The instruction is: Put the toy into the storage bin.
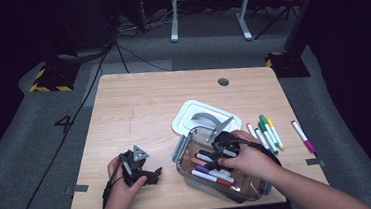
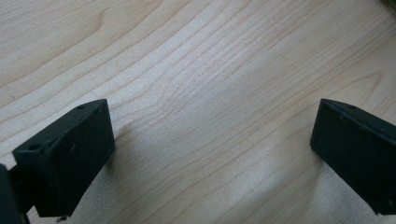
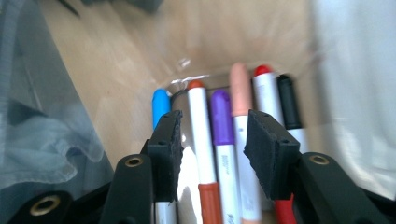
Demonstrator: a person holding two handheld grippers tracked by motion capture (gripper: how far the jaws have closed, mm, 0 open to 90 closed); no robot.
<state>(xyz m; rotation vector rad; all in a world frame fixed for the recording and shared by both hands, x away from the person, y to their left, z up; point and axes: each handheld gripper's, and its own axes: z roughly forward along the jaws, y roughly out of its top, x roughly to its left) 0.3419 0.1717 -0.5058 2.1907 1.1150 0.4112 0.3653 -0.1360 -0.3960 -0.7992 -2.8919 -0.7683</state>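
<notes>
A clear plastic box (image 1: 181, 157) stands at the table's front right with several markers (image 1: 210, 175) lying in it. My right gripper (image 1: 212, 155) reaches down into the box. In the right gripper view its jaws (image 3: 215, 144) stand open above an orange-capped marker (image 3: 203, 135) and a purple-capped marker (image 3: 222, 116), and the pads press on neither. Blue (image 3: 160, 105), peach (image 3: 240, 88), red (image 3: 266, 93) and black (image 3: 288, 102) markers lie beside them. My left gripper (image 1: 151, 175) rests at the front left of the table, open (image 2: 212, 149), with bare wood between its jaws.
The box's white lid (image 1: 189, 115) lies just behind the box. Several markers (image 1: 266, 133) lie loose on the table to the right of the box, with a pink one (image 1: 302, 136) farther right. A round hole (image 1: 223, 82) sits near the table's far edge.
</notes>
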